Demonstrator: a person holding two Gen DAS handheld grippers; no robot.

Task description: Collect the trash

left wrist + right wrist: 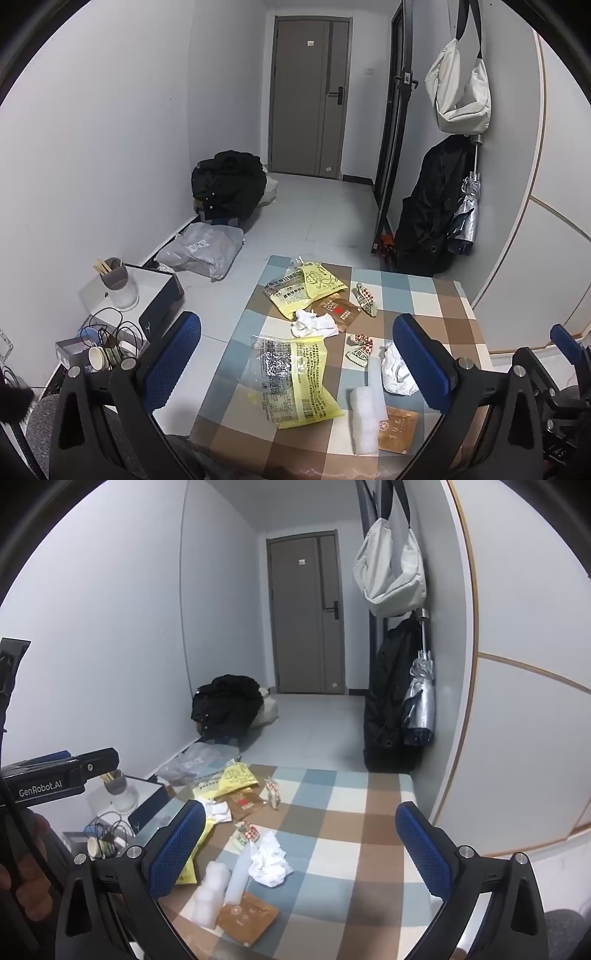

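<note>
On the checked tablecloth (439, 299) of a low table, scattered trash, all light and uncollected: a large yellow-and-clear plastic bag (295, 376) at the near left, thin, slick and floppy, best pinched at a free edge or corner; a second yellow bag (303, 291) farther back, partly overlying a brown sachet (340, 312); a crumpled white tissue (314, 323) between the two bags, soft and compressible, taken anywhere across its bulk; another crumpled tissue (269, 860) near the right; two red-checked wrappers (364, 297), small and crinkled; a white foam strip (364, 410), stiff but crushable, gripped across its narrow width; a flat brown packet (247, 917) at the near edge, lying flush, likely needing an edge lift. Left gripper (295, 369): jaws spread wide, holding nothing, poised above the near bag. Right gripper (301, 849): likewise wide apart and empty, over the tissue.
</note>
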